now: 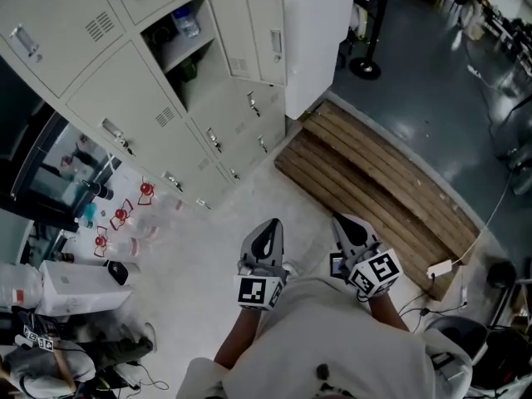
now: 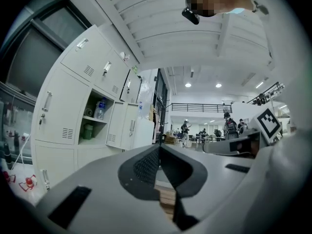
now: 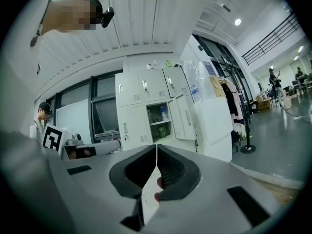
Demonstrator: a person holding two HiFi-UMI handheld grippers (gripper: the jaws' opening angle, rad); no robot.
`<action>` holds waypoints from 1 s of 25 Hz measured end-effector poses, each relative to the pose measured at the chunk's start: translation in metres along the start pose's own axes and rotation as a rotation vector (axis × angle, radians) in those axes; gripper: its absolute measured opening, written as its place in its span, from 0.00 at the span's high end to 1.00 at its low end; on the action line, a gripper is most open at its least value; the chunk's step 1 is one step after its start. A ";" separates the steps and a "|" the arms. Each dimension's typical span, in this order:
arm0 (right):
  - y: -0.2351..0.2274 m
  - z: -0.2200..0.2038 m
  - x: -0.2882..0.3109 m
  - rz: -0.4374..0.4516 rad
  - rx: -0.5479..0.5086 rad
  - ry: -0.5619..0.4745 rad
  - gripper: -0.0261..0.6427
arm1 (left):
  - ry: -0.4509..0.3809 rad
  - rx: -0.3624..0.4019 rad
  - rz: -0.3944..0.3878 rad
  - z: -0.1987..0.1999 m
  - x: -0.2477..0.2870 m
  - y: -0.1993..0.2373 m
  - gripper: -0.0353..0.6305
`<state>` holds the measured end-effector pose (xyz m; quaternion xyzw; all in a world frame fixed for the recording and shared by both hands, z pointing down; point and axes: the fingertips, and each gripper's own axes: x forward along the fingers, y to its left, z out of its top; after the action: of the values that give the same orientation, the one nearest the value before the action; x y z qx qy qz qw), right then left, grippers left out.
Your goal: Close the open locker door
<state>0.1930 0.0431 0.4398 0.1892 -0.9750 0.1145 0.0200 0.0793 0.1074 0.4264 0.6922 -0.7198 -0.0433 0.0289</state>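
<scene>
The bank of cream lockers (image 1: pixel 125 98) stands ahead of me on the left. One compartment (image 1: pixel 187 44) is open, with a water bottle (image 1: pixel 188 23) on its shelf and a green thing below. Its door (image 1: pixel 249 36) swings out to the right. In the left gripper view the door (image 2: pixel 131 126) shows beside the open compartment (image 2: pixel 95 123); in the right gripper view the door (image 3: pixel 183 117) hangs right of the compartment (image 3: pixel 160 121). My left gripper (image 1: pixel 268 233) (image 2: pixel 159 147) and right gripper (image 1: pixel 345 223) (image 3: pixel 156 147) are held close to my body, well short of the lockers. Both are shut and hold nothing.
A wooden pallet (image 1: pixel 374 189) lies on the floor to the right. A tall white cabinet (image 1: pixel 312 32) stands just beyond the open door. Bottles and red-capped items (image 1: pixel 125 214) sit on the floor at the left. A power strip (image 1: pixel 440 268) and cables lie at the lower right.
</scene>
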 end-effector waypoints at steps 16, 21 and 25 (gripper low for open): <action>-0.005 -0.001 0.079 0.107 0.019 0.011 0.92 | -0.039 0.009 0.140 0.020 0.021 0.065 0.94; -0.010 0.005 0.108 0.181 0.012 0.025 0.92 | -0.048 0.020 0.206 0.023 0.033 0.080 0.94; -0.020 0.010 0.136 0.234 0.017 0.045 0.92 | -0.043 0.022 0.253 0.026 0.052 0.094 0.94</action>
<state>0.0749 -0.0266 0.4460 0.0716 -0.9888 0.1284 0.0269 -0.0188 0.0598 0.4093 0.5953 -0.8021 -0.0461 0.0109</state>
